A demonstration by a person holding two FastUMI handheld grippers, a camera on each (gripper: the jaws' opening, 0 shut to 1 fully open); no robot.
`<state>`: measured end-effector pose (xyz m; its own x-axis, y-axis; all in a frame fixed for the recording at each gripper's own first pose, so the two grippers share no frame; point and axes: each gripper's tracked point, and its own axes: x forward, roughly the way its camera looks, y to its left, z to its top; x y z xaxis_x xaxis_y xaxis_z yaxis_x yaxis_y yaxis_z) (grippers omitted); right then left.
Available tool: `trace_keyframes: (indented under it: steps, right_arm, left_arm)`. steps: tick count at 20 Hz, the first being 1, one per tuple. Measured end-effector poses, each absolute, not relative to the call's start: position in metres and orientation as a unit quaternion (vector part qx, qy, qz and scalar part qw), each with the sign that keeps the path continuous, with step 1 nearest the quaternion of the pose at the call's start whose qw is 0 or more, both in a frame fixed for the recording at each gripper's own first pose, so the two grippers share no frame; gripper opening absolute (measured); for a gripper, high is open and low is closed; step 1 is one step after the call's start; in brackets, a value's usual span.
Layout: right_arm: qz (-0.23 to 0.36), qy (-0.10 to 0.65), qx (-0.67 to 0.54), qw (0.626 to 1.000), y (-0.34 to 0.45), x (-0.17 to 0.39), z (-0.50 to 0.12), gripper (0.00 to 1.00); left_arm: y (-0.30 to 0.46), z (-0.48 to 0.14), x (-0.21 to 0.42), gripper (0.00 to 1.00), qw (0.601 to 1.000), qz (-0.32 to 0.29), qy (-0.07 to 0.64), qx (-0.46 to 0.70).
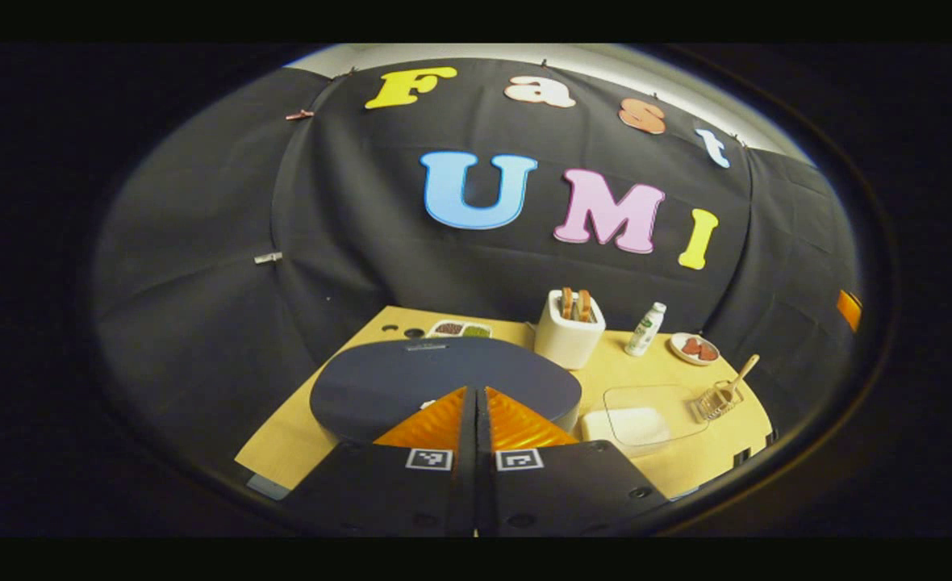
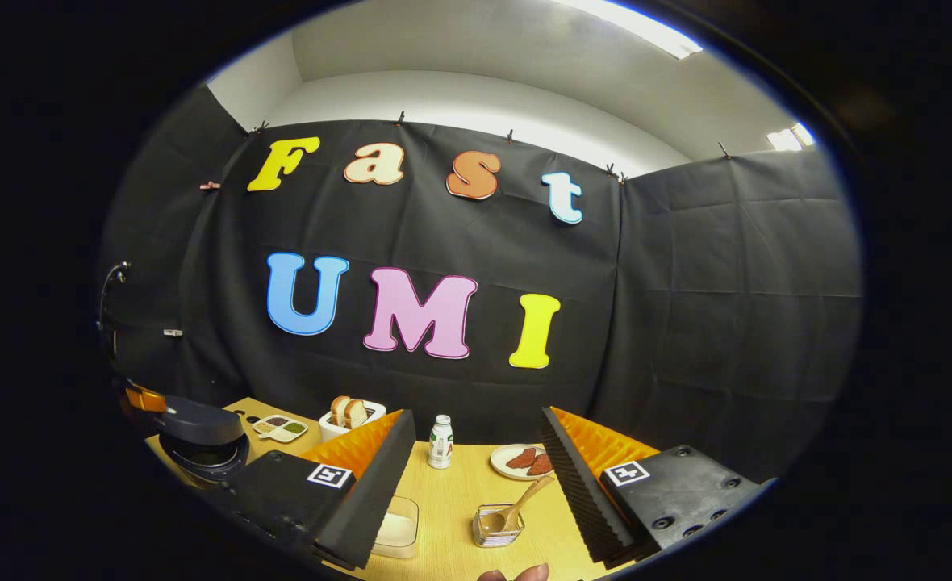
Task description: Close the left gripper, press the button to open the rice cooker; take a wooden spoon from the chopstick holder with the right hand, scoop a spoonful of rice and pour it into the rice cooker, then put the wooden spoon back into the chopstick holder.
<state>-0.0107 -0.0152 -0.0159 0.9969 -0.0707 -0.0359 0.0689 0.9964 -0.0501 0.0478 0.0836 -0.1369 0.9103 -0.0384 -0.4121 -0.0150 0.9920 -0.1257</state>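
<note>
The rice cooker (image 1: 411,379) shows its dark rounded lid right in front of my left gripper (image 1: 476,389), whose fingers are pressed together with the tips over the lid's near edge. In the right gripper view the rice cooker (image 2: 202,440) sits at the far left, its lid looking slightly raised, with the left gripper (image 2: 141,399) just above it. A wooden spoon (image 2: 524,496) leans in a small wire chopstick holder (image 2: 498,524), below and between the spread fingers of my open right gripper (image 2: 476,413). A clear box of white rice (image 2: 399,524) lies beside the holder.
On the wooden table (image 2: 460,500) stand a white toaster with bread (image 2: 351,415), a small bottle (image 2: 440,442), a plate with red pieces (image 2: 524,461) and a small divided dish (image 2: 280,428). A person's fingertips (image 2: 516,574) show at the bottom edge.
</note>
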Motion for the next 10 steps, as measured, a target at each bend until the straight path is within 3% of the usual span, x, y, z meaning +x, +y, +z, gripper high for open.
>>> trace_keyframes:
  steps: [10]
  right_arm:
    - [-0.046,0.025,-0.02,0.998,-0.031,-0.017,-0.018,0.97]
  left_arm:
    - [0.112,-0.05,0.074,0.1,0.997,0.045,0.068,-0.003]
